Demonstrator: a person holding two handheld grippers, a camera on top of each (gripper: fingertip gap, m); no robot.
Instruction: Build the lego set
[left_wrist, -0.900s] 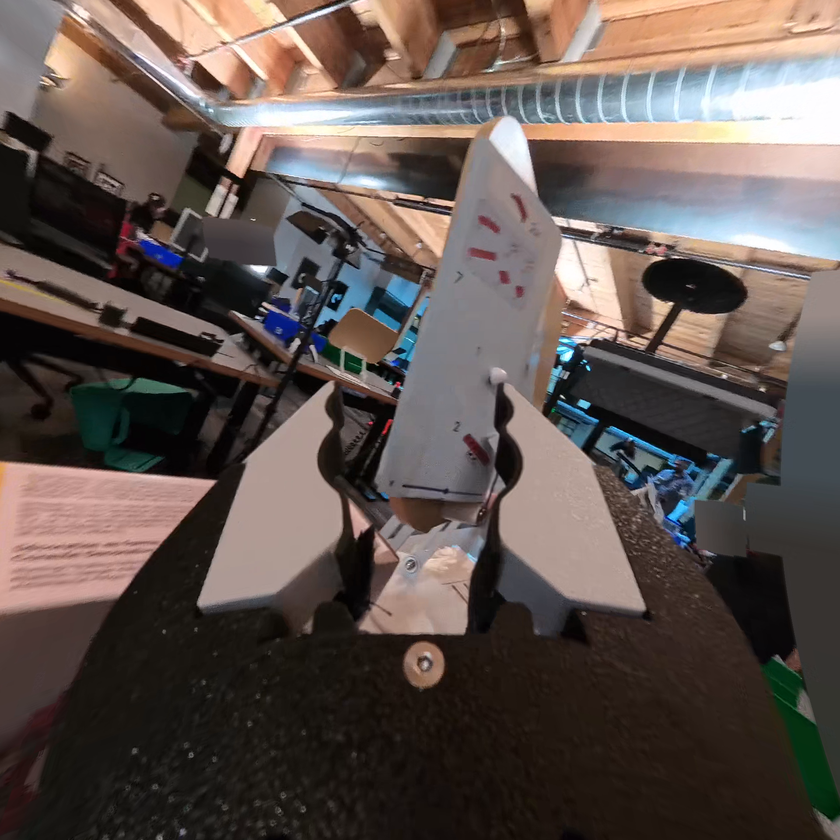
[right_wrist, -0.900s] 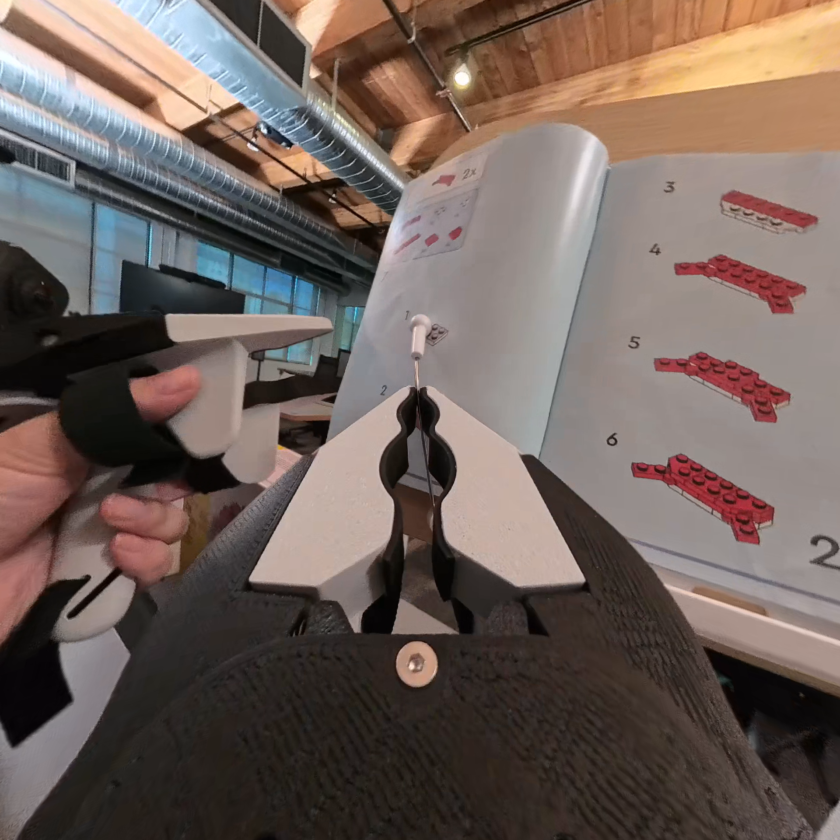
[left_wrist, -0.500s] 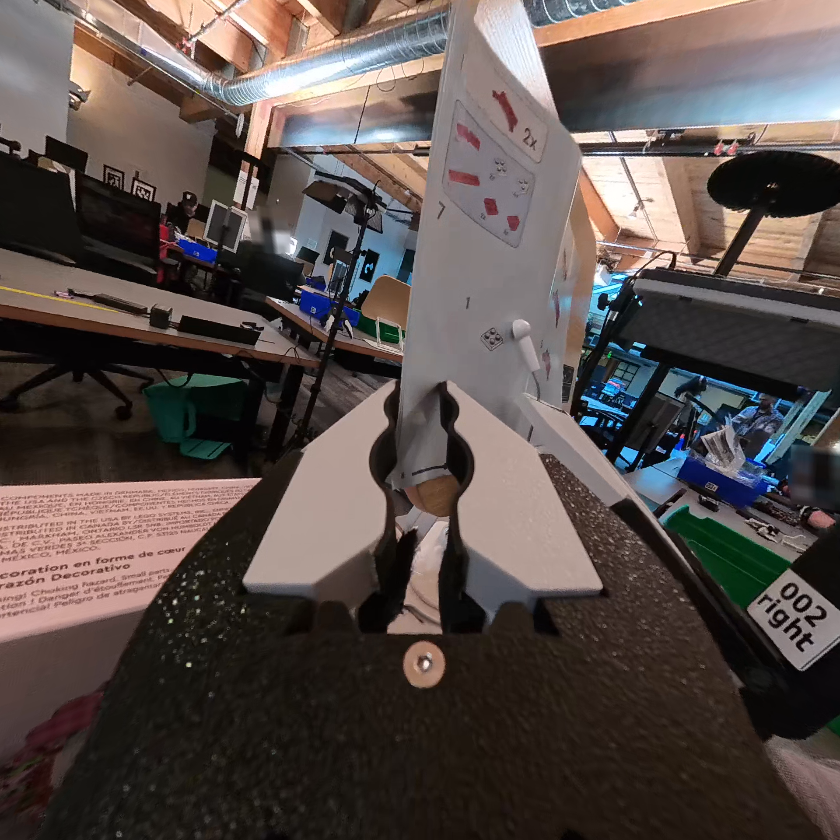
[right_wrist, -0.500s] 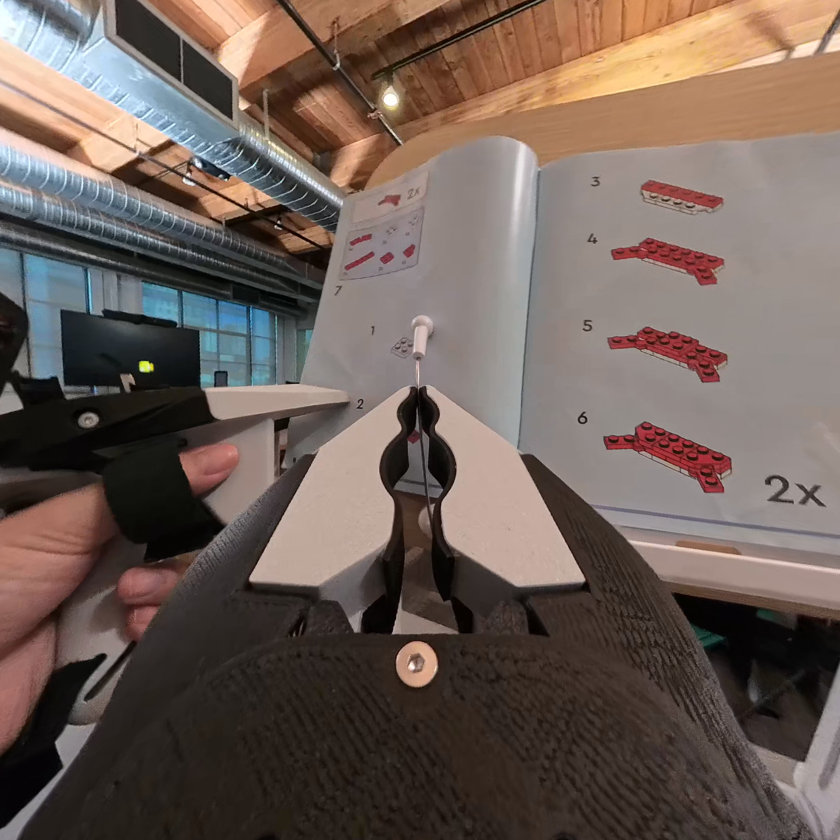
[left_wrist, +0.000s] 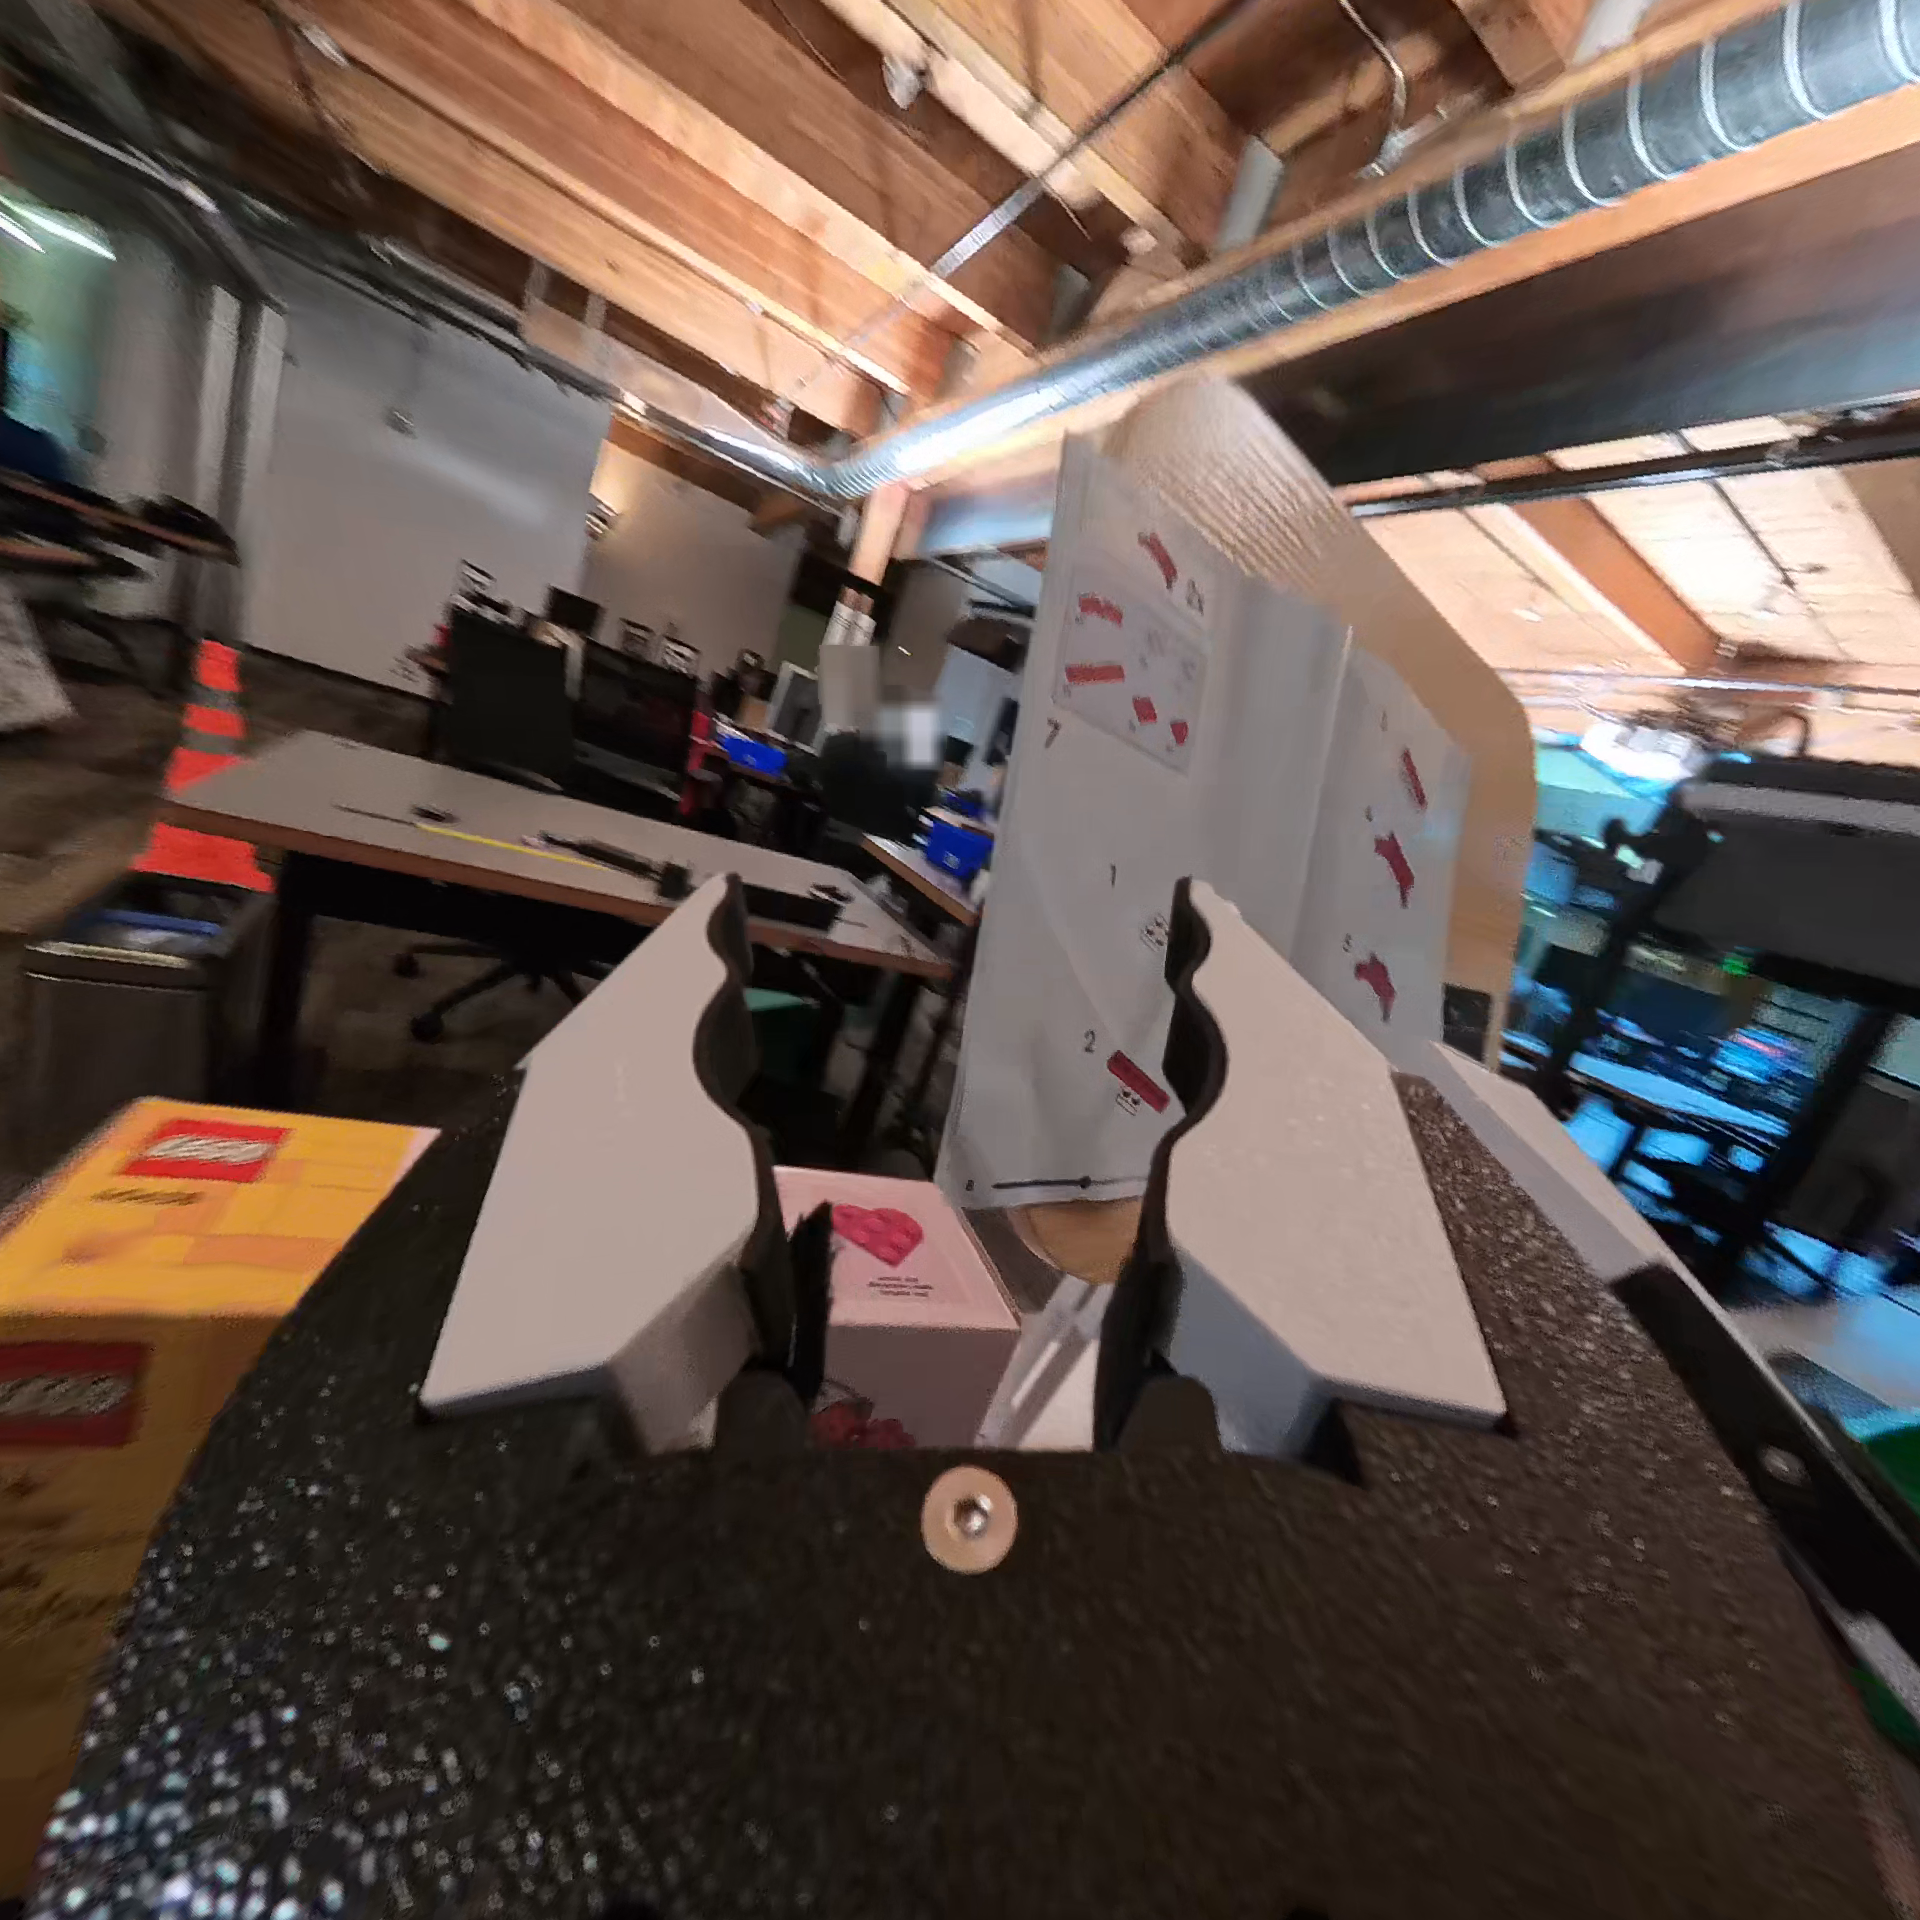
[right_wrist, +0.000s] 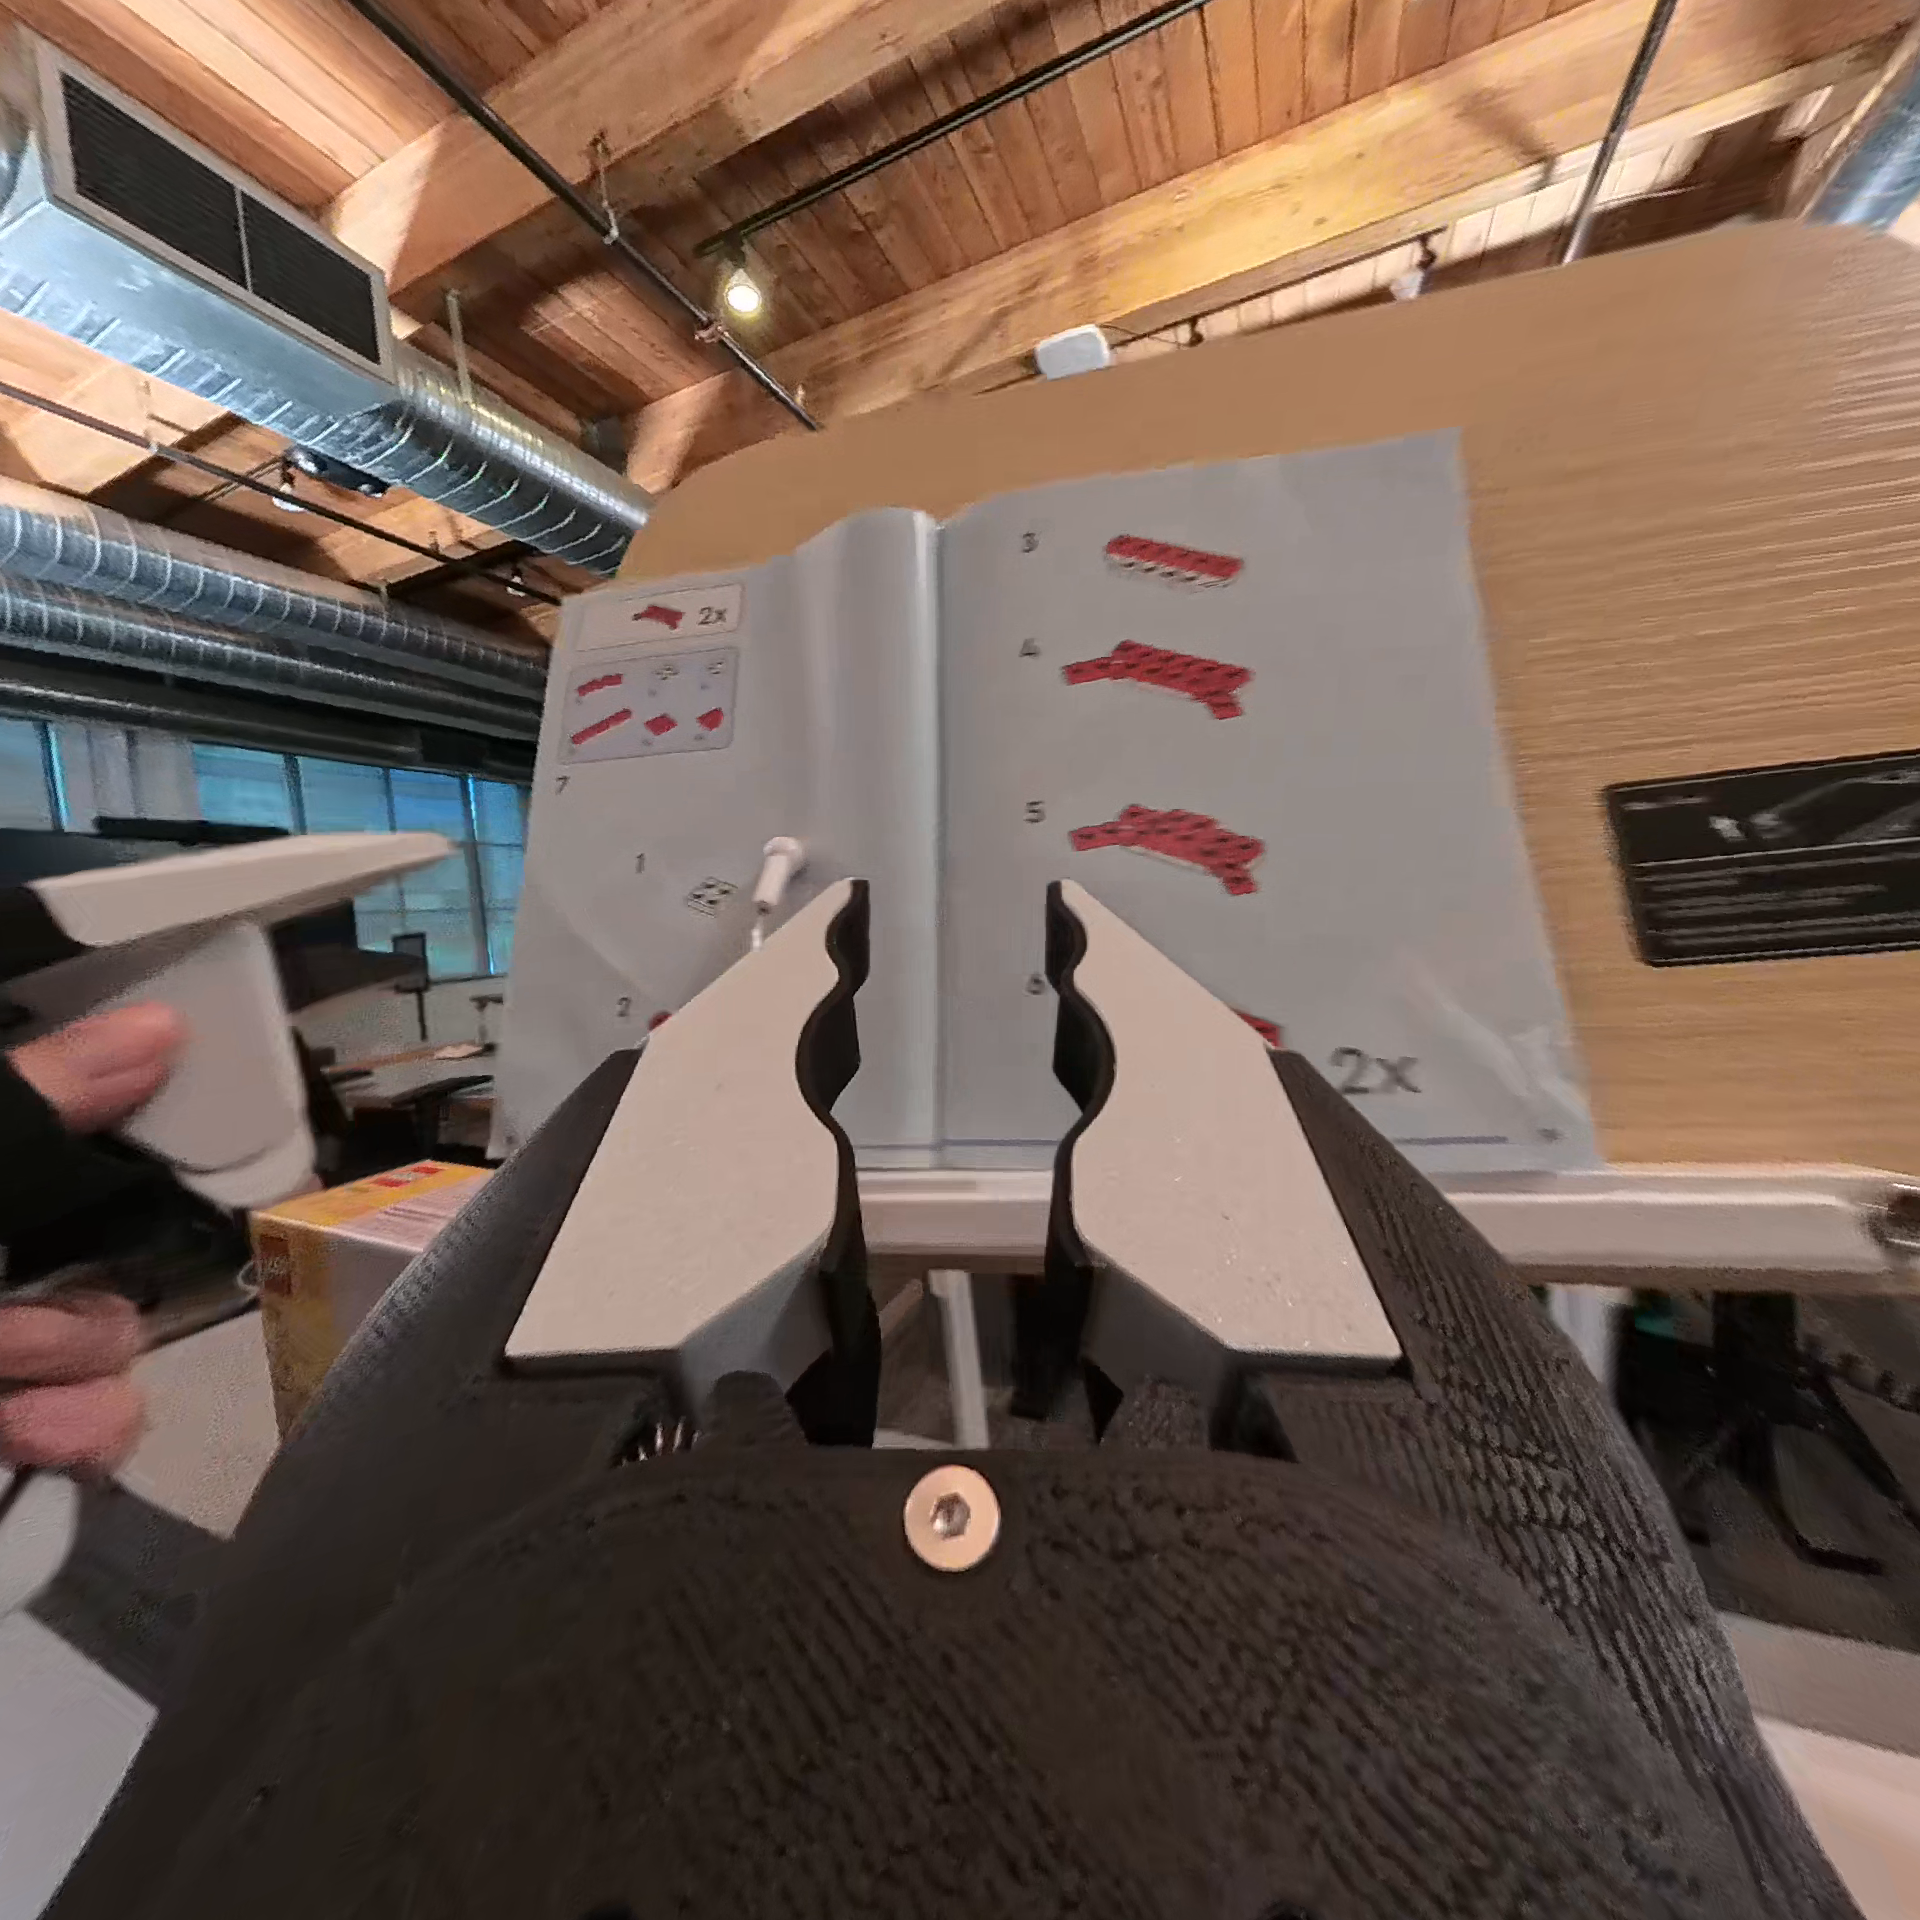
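— What's over by the left gripper?

— Its jaws stand wide apart, holding nothing. To its left sits a yellow box; low between its fingers, a small pink box. Ahead and slightly right, the instruction booklet stands open against a wooden board.

— And the right gripper?

— Also parted and empty, though less widely. A hand grips the other tool off to its left. The booklet is straight ahead, and a white pin rests against the left page, just beyond its left fingertip.
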